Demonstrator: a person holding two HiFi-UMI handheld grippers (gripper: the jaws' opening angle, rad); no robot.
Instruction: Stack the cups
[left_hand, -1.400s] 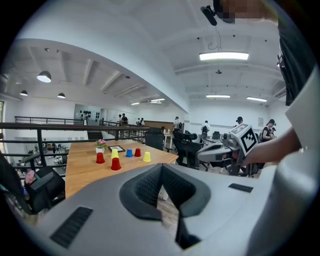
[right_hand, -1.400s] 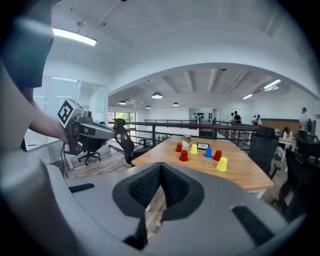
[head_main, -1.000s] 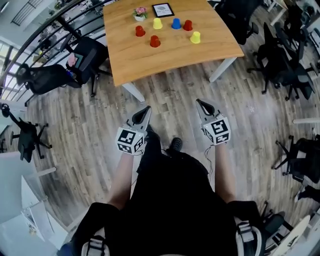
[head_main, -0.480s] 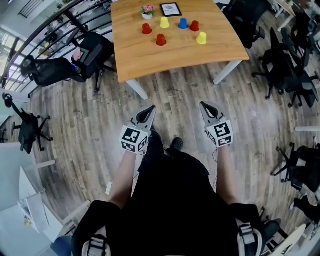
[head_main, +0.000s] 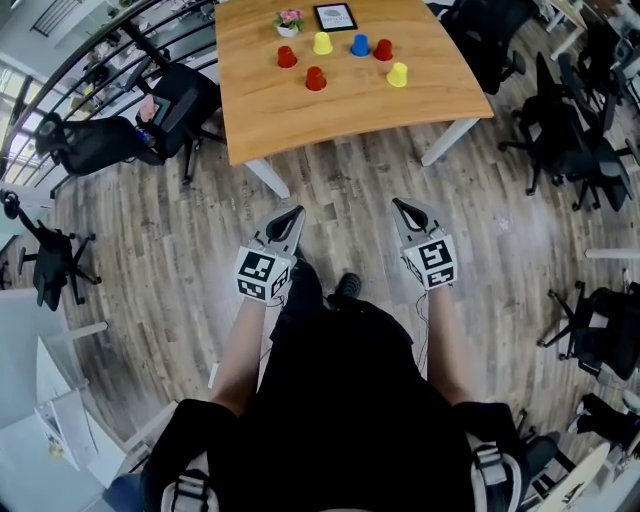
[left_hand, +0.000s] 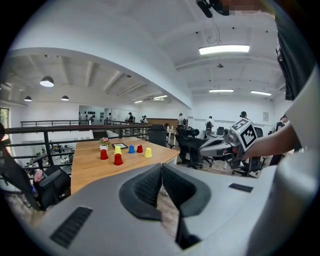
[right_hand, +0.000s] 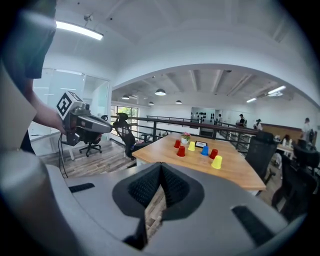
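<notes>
The left gripper (head_main: 296, 213) and the right gripper (head_main: 399, 204) hang side by side over the wooden floor (head_main: 340, 190), well short of the table (head_main: 350, 110). Each has its jaws pressed together on nothing. All six cups stand apart on the table's far half, none stacked: a red cup (head_main: 316, 78) and a yellow cup (head_main: 397, 74) closest to its near edge, then a second red cup (head_main: 287, 57), a second yellow cup (head_main: 322, 43), a blue cup (head_main: 359, 45) and a third red cup (head_main: 383, 49). At the table's far edge sit a flower pot (head_main: 289, 20) and a framed card (head_main: 334, 17). The stacking seems not yet begun; this looks like the approach. The next move calls for stepping up to the table and spreading one gripper's jaws around a first cup.
</notes>
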